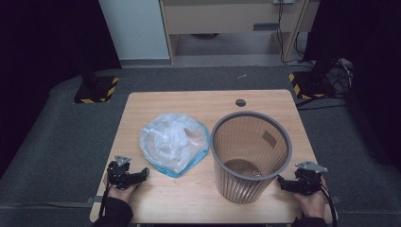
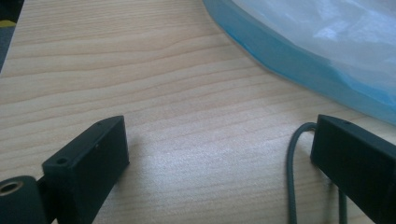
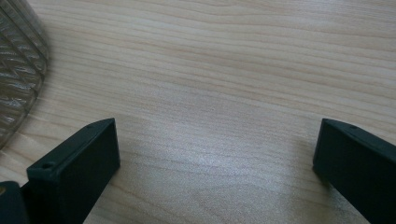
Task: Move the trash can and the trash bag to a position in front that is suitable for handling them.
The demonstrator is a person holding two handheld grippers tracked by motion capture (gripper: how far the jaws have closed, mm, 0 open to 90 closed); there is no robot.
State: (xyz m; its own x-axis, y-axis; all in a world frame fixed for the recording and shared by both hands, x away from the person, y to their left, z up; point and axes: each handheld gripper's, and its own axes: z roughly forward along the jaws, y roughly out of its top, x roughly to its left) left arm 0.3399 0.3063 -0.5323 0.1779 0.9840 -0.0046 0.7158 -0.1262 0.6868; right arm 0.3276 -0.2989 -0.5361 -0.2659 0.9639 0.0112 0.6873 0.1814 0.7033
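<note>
Resting low on the near edge of the wooden worktop [image 1: 198,101], the left tongs [image 1: 142,174] have their jaws spread wide with nothing between them but bare wood grain; in the left gripper view a thin grey cable [image 2: 293,177] loops just inside the right-hand jaw; a crumpled clear plastic bag [image 1: 172,142] with a blue rim lies just ahead of these tongs and a little to their right, near but apart from the jaw tips; in the left gripper view its blue edge [image 2: 299,63] crosses the upper right corner, close above the jaw on that side. The right tongs [image 1: 283,183] sit at the opposite near corner, their jaws likewise spread and empty, pointing toward the ribbed translucent bin [image 1: 250,156]; the bin stands upright just beside their tips, and in the right gripper view its ribbed wall [image 3: 18,70] curves in at the upper left, near the left-hand jaw; the bin stands between the two tongs, with the bag just beside it on the left tongs' side.
</note>
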